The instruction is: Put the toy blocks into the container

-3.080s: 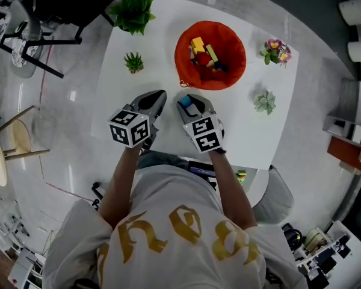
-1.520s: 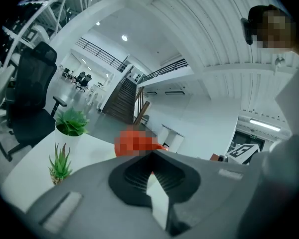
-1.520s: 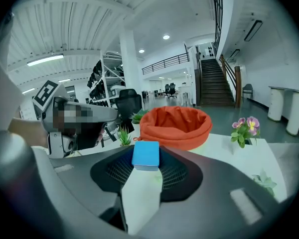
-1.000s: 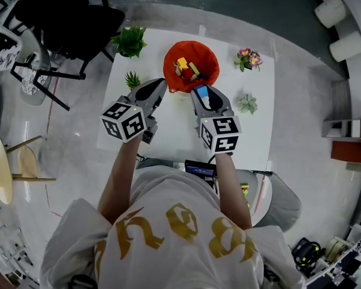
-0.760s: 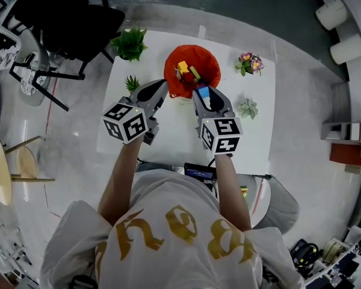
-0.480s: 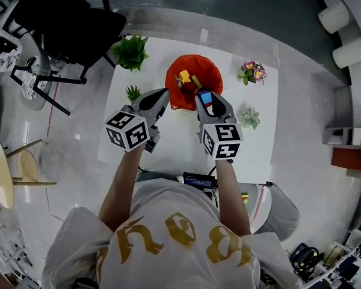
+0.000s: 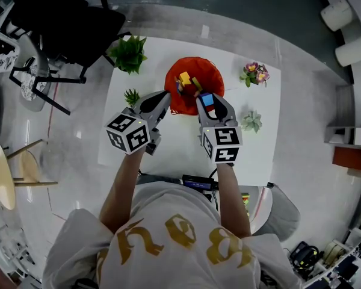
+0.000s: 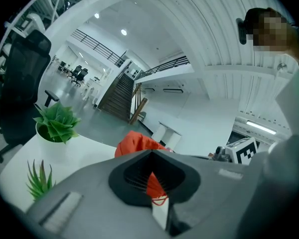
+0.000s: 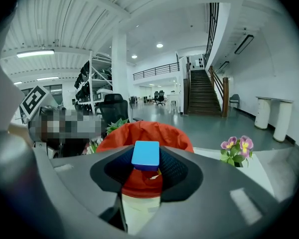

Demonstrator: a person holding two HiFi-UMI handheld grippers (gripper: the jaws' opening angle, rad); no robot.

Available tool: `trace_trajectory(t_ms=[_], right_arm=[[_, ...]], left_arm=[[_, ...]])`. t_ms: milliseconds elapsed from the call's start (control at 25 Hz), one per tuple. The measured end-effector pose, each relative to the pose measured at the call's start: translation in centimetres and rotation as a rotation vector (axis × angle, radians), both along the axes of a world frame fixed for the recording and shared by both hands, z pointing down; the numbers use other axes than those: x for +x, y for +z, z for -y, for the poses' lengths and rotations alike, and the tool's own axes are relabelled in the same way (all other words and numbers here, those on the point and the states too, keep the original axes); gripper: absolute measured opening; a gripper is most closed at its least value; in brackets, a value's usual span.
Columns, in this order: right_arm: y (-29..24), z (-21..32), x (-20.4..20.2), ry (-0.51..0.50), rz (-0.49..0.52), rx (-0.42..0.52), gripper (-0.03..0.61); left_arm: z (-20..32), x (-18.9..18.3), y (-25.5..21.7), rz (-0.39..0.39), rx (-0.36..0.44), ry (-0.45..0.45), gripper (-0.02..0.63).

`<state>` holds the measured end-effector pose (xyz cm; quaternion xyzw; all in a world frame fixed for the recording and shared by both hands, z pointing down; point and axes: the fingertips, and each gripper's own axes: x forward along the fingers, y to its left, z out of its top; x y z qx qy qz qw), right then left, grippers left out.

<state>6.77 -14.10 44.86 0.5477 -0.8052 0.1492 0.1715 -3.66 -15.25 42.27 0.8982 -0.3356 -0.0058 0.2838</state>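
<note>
Head view, looking steeply down onto a white table [image 7: 253, 152] on a pale glossy floor [image 7: 72, 137]. Far left, off the table, a black office chair [image 7: 66, 17]. On the table's far left corner, a leafy green plant [image 7: 128, 52]. Nearer the person, a small spiky plant [image 7: 131, 95].

Just right of that, the left gripper [image 7: 163, 96], angled toward the red container [image 7: 212, 71], its tip close to the container's left side. In the left gripper view, jaws drawn together at the tips with nothing gripped. Only a sliver of red showing through the hollow behind them.

Centre of the table, toward the far edge: the red container, soft-sided and open at the top. Inside it, several toy blocks [image 7: 185, 80] in yellow, green and red.

Right gripper [image 7: 206, 99] beside the left one, tip at the container's near right rim. Pinched between its jaws, a blue block [image 9: 145, 155], pads pressing on both sides, jaws standing fairly wide around it. In the right gripper view, the blue block directly in front of the container's red wall.

Further right, pink and yellow flowers [image 7: 254, 74] by the far right corner. Nearer, a pale green succulent [image 7: 251, 121] beside the right gripper. At the bottom, bare forearms and a grey shirt [image 7: 168, 245] with gold lettering.
</note>
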Motion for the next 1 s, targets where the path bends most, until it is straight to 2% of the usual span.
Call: trace_trajectory(t_ms=[200,560,840,1000], right_arm=[[0.1,0.1,0.0,0.017,-0.026,0.005,0.186],[0.0,-0.5,0.1,0.023,-0.009,0.002,0.174],[-0.4,-1.9,0.3,0.051,0.01,0.007,0.107],[-0.7,-2.7,0.2,0.054,-0.023,0.017,0.025]], left_arm=[[0.1,-0.2,0.1,0.004,-0.002,-0.003,0.0],[-0.5,-0.6,-0.2,-0.001,0.003,-0.011,0.0],[-1.3,-0.8,-1.1,-0.006,0.027,-0.025,0.0],[-1.6,-1.3,-1.1,0.014,0.019,-0.063,0.0]])
